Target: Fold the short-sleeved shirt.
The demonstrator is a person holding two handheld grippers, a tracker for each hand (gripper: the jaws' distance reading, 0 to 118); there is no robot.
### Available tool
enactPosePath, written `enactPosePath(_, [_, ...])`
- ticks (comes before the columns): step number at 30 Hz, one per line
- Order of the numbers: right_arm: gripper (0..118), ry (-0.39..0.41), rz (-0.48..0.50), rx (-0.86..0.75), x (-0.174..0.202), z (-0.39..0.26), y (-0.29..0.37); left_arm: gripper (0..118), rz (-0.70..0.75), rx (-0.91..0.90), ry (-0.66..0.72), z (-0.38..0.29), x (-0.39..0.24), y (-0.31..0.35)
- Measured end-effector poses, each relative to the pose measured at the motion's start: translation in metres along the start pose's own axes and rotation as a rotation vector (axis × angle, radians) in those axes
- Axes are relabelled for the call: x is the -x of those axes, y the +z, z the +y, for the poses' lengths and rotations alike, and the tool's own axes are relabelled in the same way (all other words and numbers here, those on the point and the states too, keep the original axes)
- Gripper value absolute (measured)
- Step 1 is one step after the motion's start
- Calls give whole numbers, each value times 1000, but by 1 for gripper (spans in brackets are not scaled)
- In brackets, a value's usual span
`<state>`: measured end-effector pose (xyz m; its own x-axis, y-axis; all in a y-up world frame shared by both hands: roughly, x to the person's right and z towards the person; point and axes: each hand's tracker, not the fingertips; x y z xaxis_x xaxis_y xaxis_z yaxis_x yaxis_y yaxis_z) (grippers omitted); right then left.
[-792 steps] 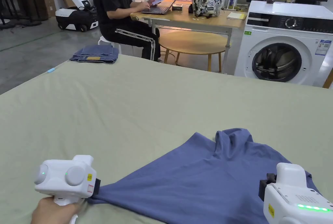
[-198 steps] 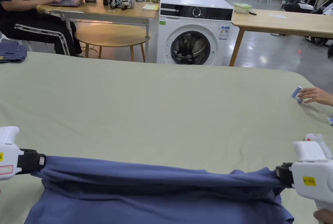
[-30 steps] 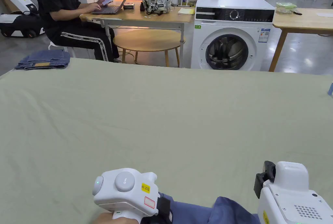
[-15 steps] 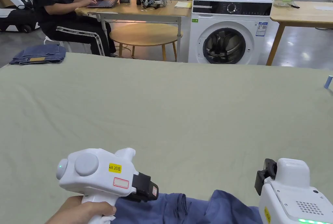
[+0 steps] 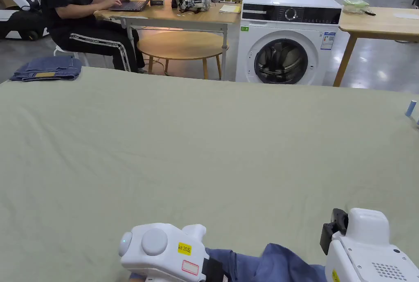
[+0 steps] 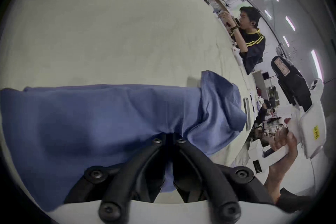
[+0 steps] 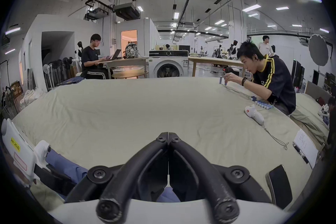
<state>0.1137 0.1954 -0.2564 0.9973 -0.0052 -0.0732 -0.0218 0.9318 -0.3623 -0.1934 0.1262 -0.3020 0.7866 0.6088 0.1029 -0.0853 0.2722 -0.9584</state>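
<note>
The blue short-sleeved shirt (image 6: 112, 118) lies bunched at the near edge of the wide, pale-green cloth-covered surface (image 5: 204, 139), partly folded over itself, with one loose flap standing up in a soft ridge at its far end. In the left gripper view, the left gripper (image 6: 168, 137) has its jaws drawn together on a pinch of the shirt's fabric, cloth showing between and below the tips. In the right gripper view, the right gripper (image 7: 168, 135) has its jaws closed tip to tip over the bare surface with nothing between them; a bit of blue cloth shows underneath its body, not in its grip. In the head view both grippers sit low at the near edge, the left one (image 5: 212, 268) against the shirt and the right one (image 5: 327, 233) just beside the raised fold. The shirt looks like a thin, light knit: limp, easily creased, likely to sag and drag rather than hold a line, so a single pinch will probably pull it into a rope. It should handle best taken at two spread points along a hem or a shoulder seam, where the doubled cloth gives the jaws something firmer to bite, and then laid down flat. Folded jeans (image 5: 47, 69) rest at the far left corner, well apart from the work.
</note>
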Motion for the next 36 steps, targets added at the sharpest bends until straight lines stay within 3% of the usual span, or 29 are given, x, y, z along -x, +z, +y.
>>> enactPosePath(13, [0,-6,9,5,3,-1,1,3,-80,-47,40,-12,15,7])
enactPosePath(15, [0,-3,10,4,3,-1,1,11,-62,-56,13,-11,19,19])
enactPosePath(17, [0,2,11,-7,4,0,2,27,-34,-94,-12,-11,26,42])
enactPosePath(22, [0,1,16,-36,5,5,3,32,-19,-232,86,-24,35,121])
enactPosePath(25, [0,0,18,-38,7,6,2,47,17,-278,113,-22,73,145])
enactPosePath(28, [0,-3,20,-32,9,7,0,76,32,-291,126,-24,97,158])
enactPosePath(36, [0,3,30,-18,13,5,-3,75,-83,-182,235,-30,148,119])
